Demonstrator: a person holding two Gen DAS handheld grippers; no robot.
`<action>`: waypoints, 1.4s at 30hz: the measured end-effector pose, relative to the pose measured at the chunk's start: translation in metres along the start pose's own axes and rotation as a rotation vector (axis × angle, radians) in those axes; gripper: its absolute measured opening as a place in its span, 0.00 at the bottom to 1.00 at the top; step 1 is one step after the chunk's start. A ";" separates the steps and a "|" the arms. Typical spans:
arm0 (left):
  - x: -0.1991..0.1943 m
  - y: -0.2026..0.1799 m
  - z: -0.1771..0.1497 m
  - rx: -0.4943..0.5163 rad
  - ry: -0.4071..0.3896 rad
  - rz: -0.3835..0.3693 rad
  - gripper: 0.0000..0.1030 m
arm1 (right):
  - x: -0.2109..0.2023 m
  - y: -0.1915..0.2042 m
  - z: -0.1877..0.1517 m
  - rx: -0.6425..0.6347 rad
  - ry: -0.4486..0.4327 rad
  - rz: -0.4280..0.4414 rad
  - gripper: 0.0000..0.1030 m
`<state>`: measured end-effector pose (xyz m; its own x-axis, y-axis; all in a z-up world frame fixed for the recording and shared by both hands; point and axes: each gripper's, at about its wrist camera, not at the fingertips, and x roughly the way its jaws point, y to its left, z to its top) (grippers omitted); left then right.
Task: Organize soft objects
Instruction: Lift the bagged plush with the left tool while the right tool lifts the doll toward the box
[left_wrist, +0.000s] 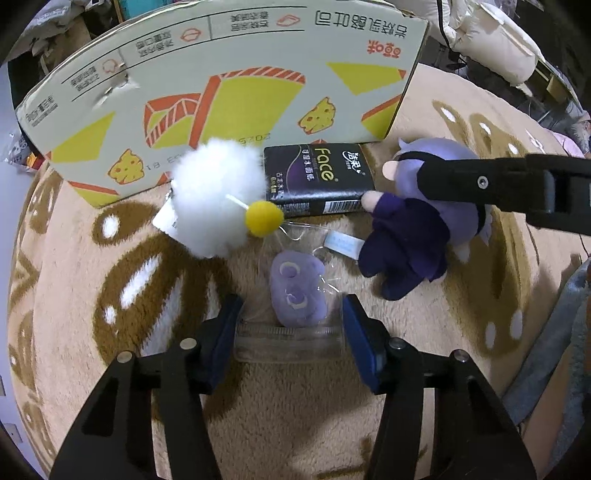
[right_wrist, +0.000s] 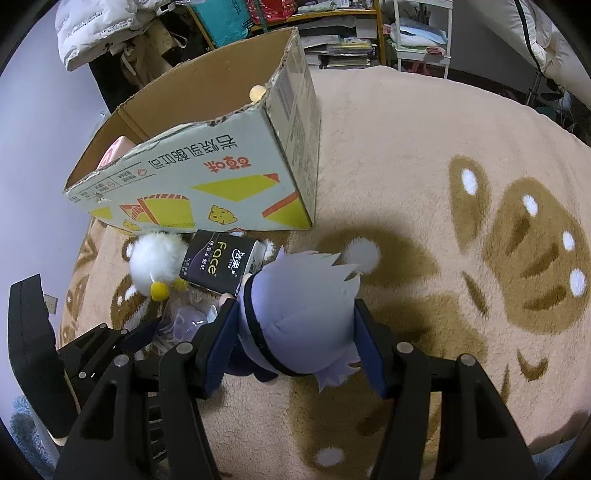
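Left gripper (left_wrist: 290, 325) spread wide, astride the near end of a clear bag (left_wrist: 291, 332) holding a small purple plush (left_wrist: 297, 293); pads beside the bag's edges, firm grip not confirmed. Right gripper (right_wrist: 295, 321) closed against both sides of the doll (right_wrist: 299, 314) head, pale purple hair between the pads. Doll lying on the blanket (right_wrist: 424, 147), touching the black tissue pack (right_wrist: 221, 264). White pompom (left_wrist: 218, 199) just beside the pack, in front of the cardboard box (right_wrist: 207, 177).
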<state>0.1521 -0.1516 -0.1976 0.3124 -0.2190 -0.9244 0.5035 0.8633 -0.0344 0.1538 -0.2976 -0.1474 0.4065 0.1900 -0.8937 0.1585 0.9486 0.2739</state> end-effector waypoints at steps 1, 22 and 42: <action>-0.005 0.005 -0.005 -0.007 0.000 -0.005 0.53 | 0.000 0.000 0.000 -0.001 -0.004 0.001 0.62; -0.063 0.045 -0.029 -0.119 -0.136 0.089 0.52 | -0.027 0.019 -0.003 -0.087 -0.130 0.050 0.62; -0.149 0.056 -0.021 -0.222 -0.490 0.204 0.52 | -0.095 0.039 -0.008 -0.145 -0.432 0.078 0.62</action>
<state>0.1166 -0.0613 -0.0700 0.7486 -0.1777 -0.6387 0.2296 0.9733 -0.0016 0.1141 -0.2762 -0.0550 0.7545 0.1683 -0.6343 -0.0022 0.9672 0.2539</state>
